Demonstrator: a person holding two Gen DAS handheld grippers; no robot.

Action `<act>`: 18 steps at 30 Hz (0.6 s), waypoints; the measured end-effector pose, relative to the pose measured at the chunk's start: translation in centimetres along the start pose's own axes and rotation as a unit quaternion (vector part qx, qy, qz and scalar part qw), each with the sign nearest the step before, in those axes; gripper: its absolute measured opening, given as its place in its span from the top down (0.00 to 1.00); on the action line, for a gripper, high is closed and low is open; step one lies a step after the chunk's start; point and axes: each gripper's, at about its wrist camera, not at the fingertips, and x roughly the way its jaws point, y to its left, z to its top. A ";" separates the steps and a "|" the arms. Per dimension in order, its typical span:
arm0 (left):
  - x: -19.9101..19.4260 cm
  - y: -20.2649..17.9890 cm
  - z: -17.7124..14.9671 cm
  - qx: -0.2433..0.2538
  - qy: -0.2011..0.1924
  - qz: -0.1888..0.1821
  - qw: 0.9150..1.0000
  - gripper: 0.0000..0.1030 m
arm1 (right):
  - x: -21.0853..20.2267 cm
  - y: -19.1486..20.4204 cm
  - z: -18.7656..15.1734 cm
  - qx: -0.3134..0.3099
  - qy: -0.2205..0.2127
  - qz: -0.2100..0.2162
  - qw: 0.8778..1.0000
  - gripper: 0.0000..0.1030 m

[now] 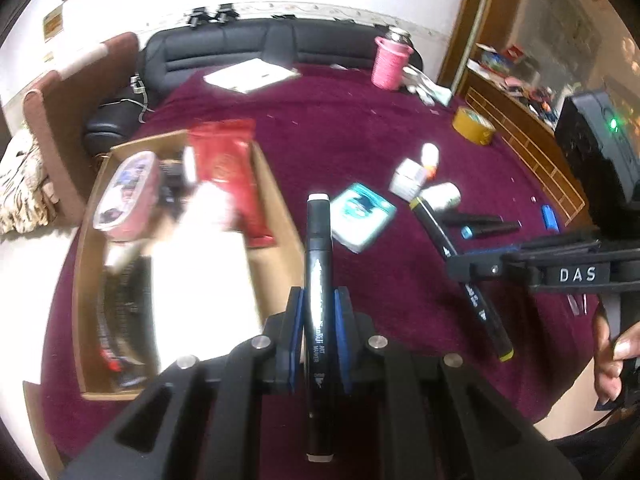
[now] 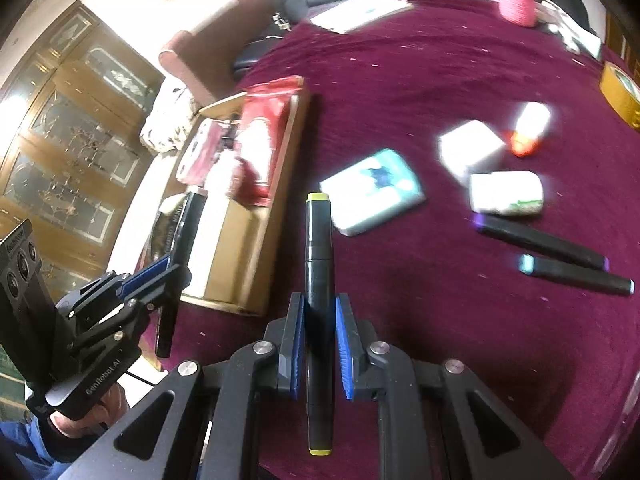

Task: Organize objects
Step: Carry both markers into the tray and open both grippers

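1. A maroon cloth (image 1: pixel 360 128) covers the table, with a dark sofa (image 1: pixel 248 40) behind it.
2. Your left gripper (image 1: pixel 319 332) is clamped on a black marker with white caps (image 1: pixel 319 280), held lengthwise between the blue pads.
3. Your right gripper (image 2: pixel 319 336) is clamped on a black marker with yellow caps (image 2: pixel 319 264), likewise.
4. Left of both sits a cardboard box (image 1: pixel 276 216) holding a red packet (image 1: pixel 234 176) and other items.
5. A teal packet (image 2: pixel 374 192) lies just beyond the marker tips.
6. Two more black markers (image 2: pixel 560 256), a white bottle (image 2: pixel 506 194) and a tape roll (image 1: pixel 474 126) lie to the right.
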 end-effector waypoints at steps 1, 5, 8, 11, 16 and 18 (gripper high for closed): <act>-0.3 0.6 0.1 -0.004 -0.003 0.001 1.000 0.86 | 0.3 0.7 0.4 -0.003 0.000 0.004 1.000 0.83; -1.5 3.7 0.5 -0.024 -0.013 0.013 1.000 0.86 | 1.0 2.8 2.1 -0.011 -0.001 0.014 1.000 0.83; -1.8 6.2 1.0 -0.036 -0.015 0.026 0.999 0.86 | 1.5 4.6 3.8 -0.018 -0.005 0.019 1.000 0.83; -1.8 8.3 1.6 -0.049 -0.016 0.029 0.998 0.86 | 2.4 6.4 6.1 -0.025 -0.007 0.024 0.999 0.83; -0.5 10.5 3.3 -0.062 -0.014 0.024 0.998 0.86 | 4.9 8.9 10.3 -0.030 0.000 0.028 0.999 0.83; 0.5 11.2 3.9 -0.071 -0.006 0.018 0.997 0.86 | 6.0 9.5 11.6 -0.029 0.005 0.026 0.999 0.83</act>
